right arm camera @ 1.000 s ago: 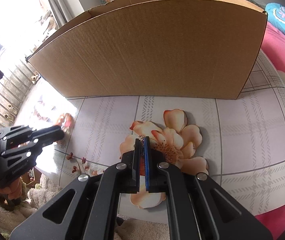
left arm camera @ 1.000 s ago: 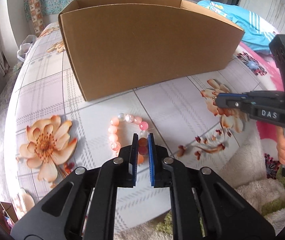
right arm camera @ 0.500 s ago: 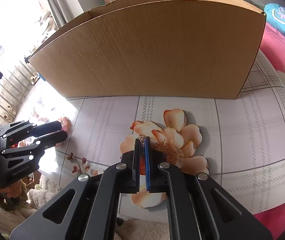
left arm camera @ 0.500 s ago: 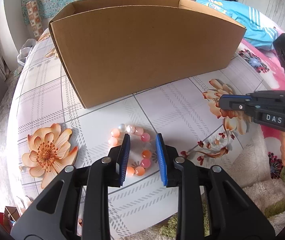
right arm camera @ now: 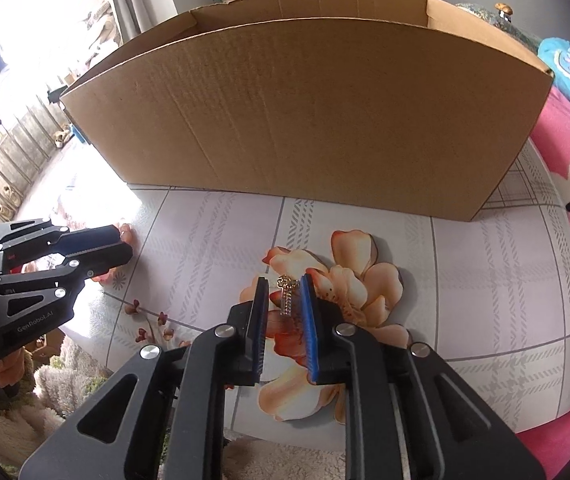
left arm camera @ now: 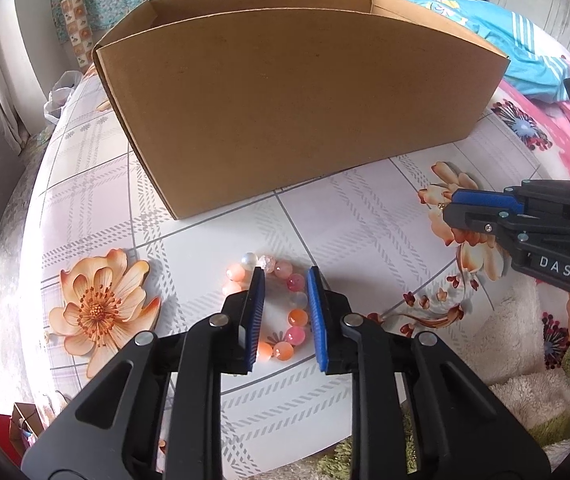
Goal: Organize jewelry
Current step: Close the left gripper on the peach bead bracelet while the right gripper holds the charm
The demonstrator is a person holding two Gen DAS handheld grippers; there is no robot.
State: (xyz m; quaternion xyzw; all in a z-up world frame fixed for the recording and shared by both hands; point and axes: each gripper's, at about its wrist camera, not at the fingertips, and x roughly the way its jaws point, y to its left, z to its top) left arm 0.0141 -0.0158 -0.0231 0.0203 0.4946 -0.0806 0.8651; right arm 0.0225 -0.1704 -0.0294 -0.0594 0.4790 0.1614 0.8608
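Item one: a bracelet of round pink, orange and pearly glass-like beads, which lay flat on the flowered, grey-checked tablecloth. My left gripper straddled its right-hand arc, jaws narrowly parted and closing, pads not pressing the beads.

Item two: a small gold pendant with a row of clear stones, which lay on a printed orange blossom. My right gripper stood over it, jaws slightly apart and opening, the pendant loose between them.

Beyond both stood a tall open brown cardboard box.
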